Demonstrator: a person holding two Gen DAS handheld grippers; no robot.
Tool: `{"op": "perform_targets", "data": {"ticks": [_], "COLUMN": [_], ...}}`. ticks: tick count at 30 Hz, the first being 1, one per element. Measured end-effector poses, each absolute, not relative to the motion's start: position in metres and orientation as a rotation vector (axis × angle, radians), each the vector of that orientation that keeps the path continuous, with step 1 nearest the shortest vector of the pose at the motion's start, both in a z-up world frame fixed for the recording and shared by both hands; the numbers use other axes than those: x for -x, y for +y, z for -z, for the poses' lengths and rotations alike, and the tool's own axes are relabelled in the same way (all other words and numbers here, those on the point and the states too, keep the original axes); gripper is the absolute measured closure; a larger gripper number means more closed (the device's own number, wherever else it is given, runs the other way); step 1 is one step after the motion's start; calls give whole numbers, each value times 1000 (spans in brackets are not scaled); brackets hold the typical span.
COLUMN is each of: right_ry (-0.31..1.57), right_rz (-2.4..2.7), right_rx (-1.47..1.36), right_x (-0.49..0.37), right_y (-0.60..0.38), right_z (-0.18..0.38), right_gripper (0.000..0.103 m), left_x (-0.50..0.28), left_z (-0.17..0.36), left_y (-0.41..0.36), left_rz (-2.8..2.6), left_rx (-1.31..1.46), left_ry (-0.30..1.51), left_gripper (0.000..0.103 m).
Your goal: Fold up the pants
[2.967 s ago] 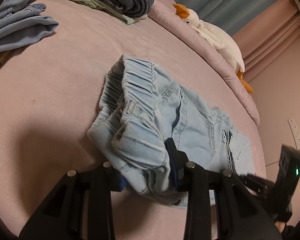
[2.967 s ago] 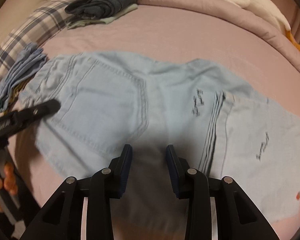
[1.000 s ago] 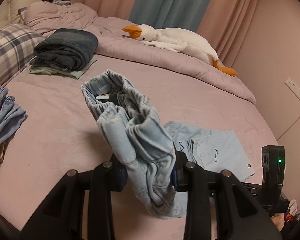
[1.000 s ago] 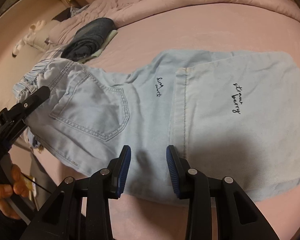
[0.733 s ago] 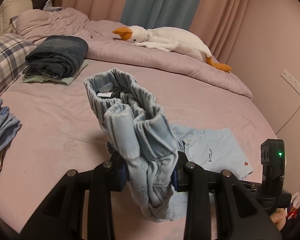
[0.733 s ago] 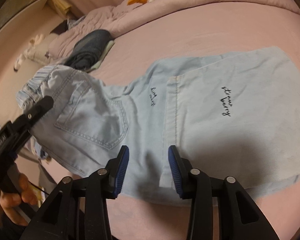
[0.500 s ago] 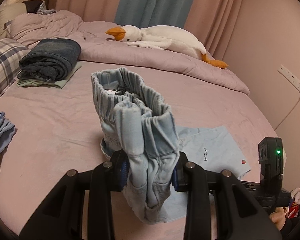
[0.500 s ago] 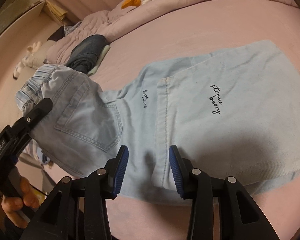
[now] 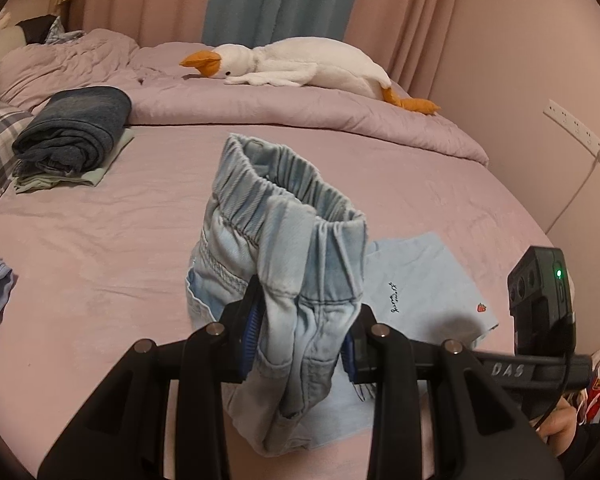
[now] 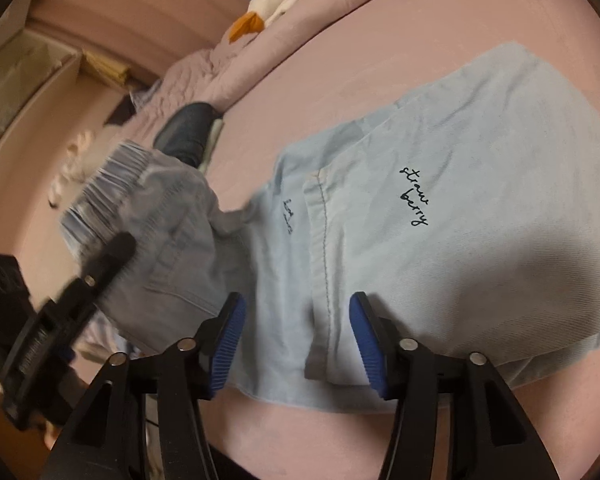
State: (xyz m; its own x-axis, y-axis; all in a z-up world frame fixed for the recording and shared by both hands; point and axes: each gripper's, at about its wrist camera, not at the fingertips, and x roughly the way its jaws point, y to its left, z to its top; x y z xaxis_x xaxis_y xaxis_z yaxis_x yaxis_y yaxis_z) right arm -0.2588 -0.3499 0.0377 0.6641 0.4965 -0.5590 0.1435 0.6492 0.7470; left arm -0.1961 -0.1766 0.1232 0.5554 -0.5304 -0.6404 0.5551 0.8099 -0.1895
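My left claw is clenched on the waistband end of the one pair of pants, holding that end bunched and upright above the bed. The two legs lie flat on the bed, stacked, each lettered. My right claw is released, its two blue pads spread above the near edge of the legs. One plush goose lies on the duvet. One folded dark stack sits far left.
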Motion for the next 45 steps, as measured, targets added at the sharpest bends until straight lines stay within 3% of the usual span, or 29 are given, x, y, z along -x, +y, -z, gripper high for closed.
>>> {"op": "perform_targets", "data": {"ticks": [10,14,19,23,26,30,41,45], "right_ry": [706,660,641,675,677,656,842,891], "right_rz": [-371,-447,-504,-509,-504,-518,-396,-351], "right_rx": [-1205,-1307,-1381,-1382,-1396,-1473,-1267,-1155], "right_x": [262,258,250,245,245,247,233,230], "right_y": [-370,-373,-370,-366,-365,-371,-357,-347], "right_z": [-23,-22,-22,-21,-20,-13,-20,-23], "right_gripper": [42,33,31,31,24,24,24,36], "left_x": [202,204,206,207,205,203,210,207], "left_z": [-110,-101,-85,-74,-70,-69,-80,-77], "left_y": [-200,-213,-228,-233,-231,-223,-172,-144], "left_rz": [682,700,715,723,753,821,788,711], "left_rx": [-104,-155,-219,-243,-225,-117,30,73], "left_ry": [773,798,831,851,878,918,921,920], "left_gripper": [70,70,70,66,59,37,36,34]}}
